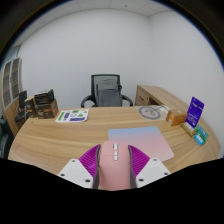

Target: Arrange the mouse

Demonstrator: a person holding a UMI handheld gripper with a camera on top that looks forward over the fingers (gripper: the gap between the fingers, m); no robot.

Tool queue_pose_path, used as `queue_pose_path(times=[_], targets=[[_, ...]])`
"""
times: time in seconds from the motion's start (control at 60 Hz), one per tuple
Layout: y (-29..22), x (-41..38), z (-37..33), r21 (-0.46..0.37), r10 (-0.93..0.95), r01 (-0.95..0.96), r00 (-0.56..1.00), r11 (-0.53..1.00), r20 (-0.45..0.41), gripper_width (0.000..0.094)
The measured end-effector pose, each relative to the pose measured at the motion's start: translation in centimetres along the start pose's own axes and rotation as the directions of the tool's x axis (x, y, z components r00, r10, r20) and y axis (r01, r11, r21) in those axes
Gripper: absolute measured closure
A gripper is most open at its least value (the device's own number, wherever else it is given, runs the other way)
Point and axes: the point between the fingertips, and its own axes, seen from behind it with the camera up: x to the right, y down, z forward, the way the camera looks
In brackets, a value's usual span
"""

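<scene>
A pink computer mouse (112, 166) with a pale scroll strip sits between my two fingers, its nose pointing away from me. Both purple pads press on its sides, one finger (90, 158) on the left and the other (135, 158) on the right. My gripper (112, 160) holds the mouse above the near edge of the wooden desk (60, 140). A light pink-and-blue mouse mat (140, 140) lies on the desk just beyond the fingers, slightly to the right.
A black office chair (106, 90) stands behind the desk. A black organiser (42, 103) and a leaflet (72, 116) lie at the far left. A round grey object (151, 113), a purple standing card (196, 108) and a small teal item (201, 133) are at the right.
</scene>
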Motion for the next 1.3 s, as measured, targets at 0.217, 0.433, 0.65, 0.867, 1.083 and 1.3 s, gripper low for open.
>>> queue_pose_path(times=[0.217, 0.433, 0.65, 0.867, 1.083, 1.3], targets=[[-2.7, 8.0, 9.2, -0.028, -0.034, 0.035, 0.999, 0.999, 0.038, 0.0522], [0.6, 10.3, 15.1, -0.124, 0.003, 0.006, 0.997, 0.992, 0.076, 0.0522], [1.6, 10.5, 16.4, -0.140, -0.053, 0.068, 0.993, 0.988, 0.108, 0.0476], [2.7, 10.5, 15.8, -0.215, -0.061, 0.087, 0.990, 0.973, 0.127, 0.0138], [1.0, 10.5, 9.9, -0.153, -0.066, 0.081, 0.993, 0.985, 0.102, 0.0098], [1.5, 8.1, -1.8, -0.096, -0.070, 0.078, 0.994, 0.992, 0.083, 0.0101]])
